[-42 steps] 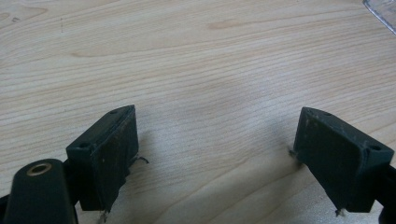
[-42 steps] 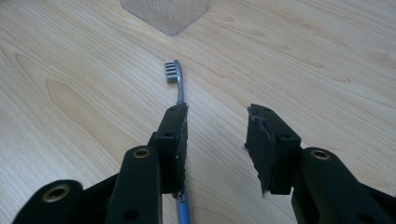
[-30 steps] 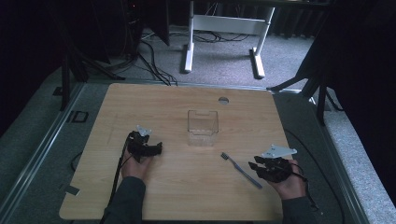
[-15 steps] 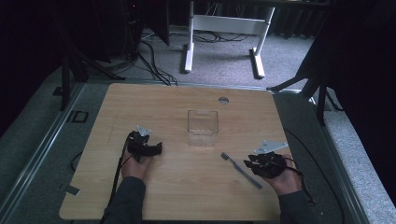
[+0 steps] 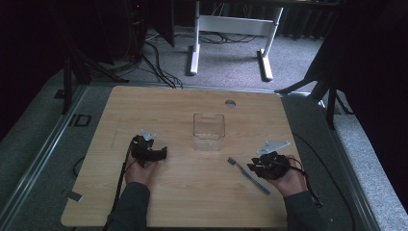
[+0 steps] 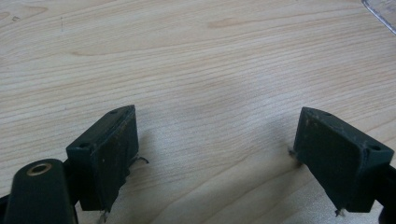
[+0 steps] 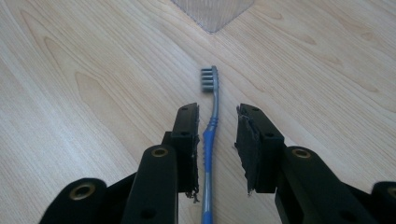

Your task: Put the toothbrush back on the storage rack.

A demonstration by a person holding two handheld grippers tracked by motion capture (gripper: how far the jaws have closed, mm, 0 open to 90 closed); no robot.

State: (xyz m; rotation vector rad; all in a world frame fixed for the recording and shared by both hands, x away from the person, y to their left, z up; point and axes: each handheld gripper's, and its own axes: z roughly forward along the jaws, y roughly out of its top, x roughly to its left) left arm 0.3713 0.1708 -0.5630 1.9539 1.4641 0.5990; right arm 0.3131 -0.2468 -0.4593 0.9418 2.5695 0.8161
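Observation:
A blue and grey toothbrush (image 7: 211, 126) lies flat on the wooden table, bristles pointing toward a clear plastic cup (image 5: 209, 130). My right gripper (image 7: 217, 116) straddles the handle with its jaws partly apart, one on each side, not clamped on it. In the high view the toothbrush (image 5: 243, 172) lies slanted at the right, with the right gripper (image 5: 254, 168) over its middle. My left gripper (image 5: 162, 153) rests on the table left of the cup. Its jaws stand wide apart over bare wood, open and empty (image 6: 215, 135).
The wooden table (image 5: 183, 110) has a small round grommet (image 5: 230, 103) near its far edge. A corner of the clear cup (image 6: 380, 14) shows at the upper right of the left gripper view. Cables trail from both grippers. A white frame stands on the floor beyond.
My right gripper has slid left and come down over the toothbrush handle. The left gripper has stayed where it was.

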